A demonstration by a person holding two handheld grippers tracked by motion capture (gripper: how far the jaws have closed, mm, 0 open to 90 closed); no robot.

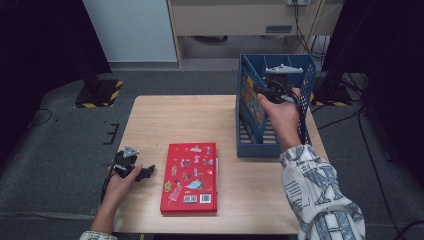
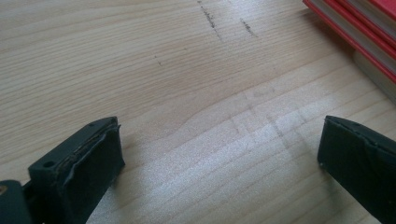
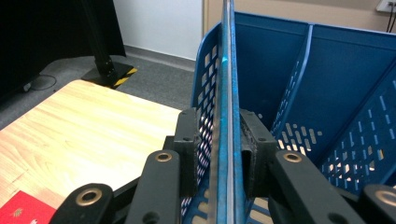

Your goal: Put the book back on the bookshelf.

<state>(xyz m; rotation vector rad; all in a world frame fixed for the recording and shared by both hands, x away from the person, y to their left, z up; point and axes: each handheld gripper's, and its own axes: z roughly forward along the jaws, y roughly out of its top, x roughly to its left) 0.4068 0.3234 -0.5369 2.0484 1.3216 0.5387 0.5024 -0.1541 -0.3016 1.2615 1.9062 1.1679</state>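
Clamping thin blue book point(image 3: 227, 93) upright with right gripper point(image 3: 226, 149), steadying inside blue plastic slotted file rack point(image 1: 245, 120) at 1 o'clock; left gripper point(image 2: 219, 158) jaws apart, idle by red picture book point(image 1: 191, 177).

Right gripper point(image 1: 272, 92) sits over the blue rack point(image 1: 250, 142), fingers at a blue illustrated book point(image 1: 251, 97) standing in its leftmost slot. Left gripper point(image 1: 142, 172) rests near the table point(image 1: 150, 120) edge, fingers pointing right; red book point(image 1: 190, 178) lies flat just beyond them, apart.
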